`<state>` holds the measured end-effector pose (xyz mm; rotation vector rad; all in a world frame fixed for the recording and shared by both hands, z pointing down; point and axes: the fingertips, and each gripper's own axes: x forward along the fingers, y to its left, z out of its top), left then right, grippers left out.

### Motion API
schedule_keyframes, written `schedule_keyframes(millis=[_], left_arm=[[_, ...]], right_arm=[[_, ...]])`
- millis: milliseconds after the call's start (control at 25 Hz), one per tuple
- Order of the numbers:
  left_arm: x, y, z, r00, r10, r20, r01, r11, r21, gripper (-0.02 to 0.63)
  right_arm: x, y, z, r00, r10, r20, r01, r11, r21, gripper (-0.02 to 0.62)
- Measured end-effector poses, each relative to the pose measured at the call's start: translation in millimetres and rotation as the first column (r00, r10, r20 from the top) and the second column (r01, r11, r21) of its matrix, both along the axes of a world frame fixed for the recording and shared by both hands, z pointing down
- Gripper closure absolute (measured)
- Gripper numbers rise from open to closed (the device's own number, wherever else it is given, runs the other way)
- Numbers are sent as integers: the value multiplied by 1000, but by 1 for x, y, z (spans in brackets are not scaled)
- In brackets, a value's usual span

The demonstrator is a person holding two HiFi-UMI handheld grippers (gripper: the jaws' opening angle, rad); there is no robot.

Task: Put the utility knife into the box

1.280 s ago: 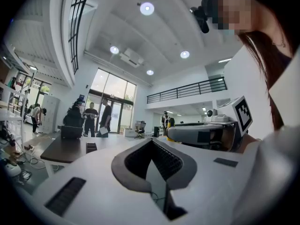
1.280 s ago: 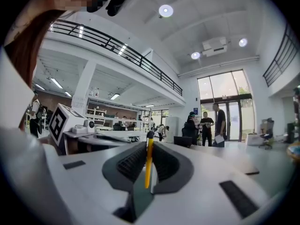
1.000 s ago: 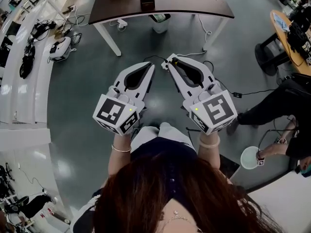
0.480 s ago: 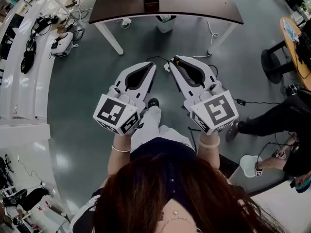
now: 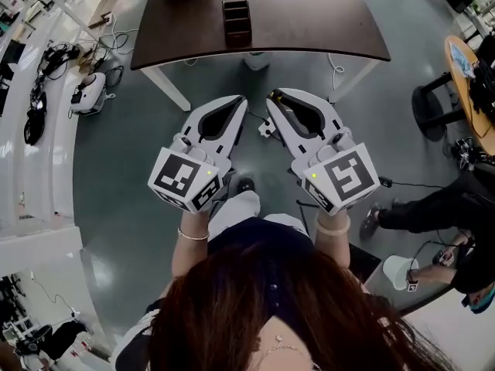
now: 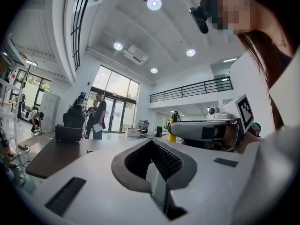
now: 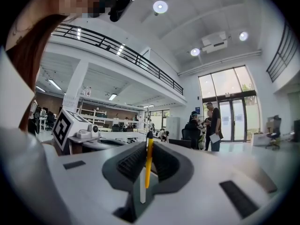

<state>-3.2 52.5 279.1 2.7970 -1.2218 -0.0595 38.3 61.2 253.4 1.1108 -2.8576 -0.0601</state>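
Carry step, I'd judge: knife in the tongs, box ahead.
Head view: left tongs and right tongs hover short of the worktop and its one box. Left gripper view: closed, empty. Right gripper view: clamped on one yellow utility knife. Next: reach over the box, release.

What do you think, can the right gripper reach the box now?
Probably not yet. The right gripper, shut on the utility knife, hangs over the floor short of the table; the box sits farther in. Nothing blocks the way.
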Motion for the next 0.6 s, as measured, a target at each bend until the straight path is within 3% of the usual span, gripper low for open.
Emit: schedule_keyframes(millis=[360, 600], left_arm=[[-18, -85, 9, 1000, 28, -13, -28, 999, -43, 606], [-17, -141, 20, 1000, 19, -21, -20, 998, -65, 606]], right_arm=[[-19, -83, 5, 999, 35, -6, -35, 999, -25, 545], [-11, -141, 13, 999, 48, -5, -48, 998, -44, 545]])
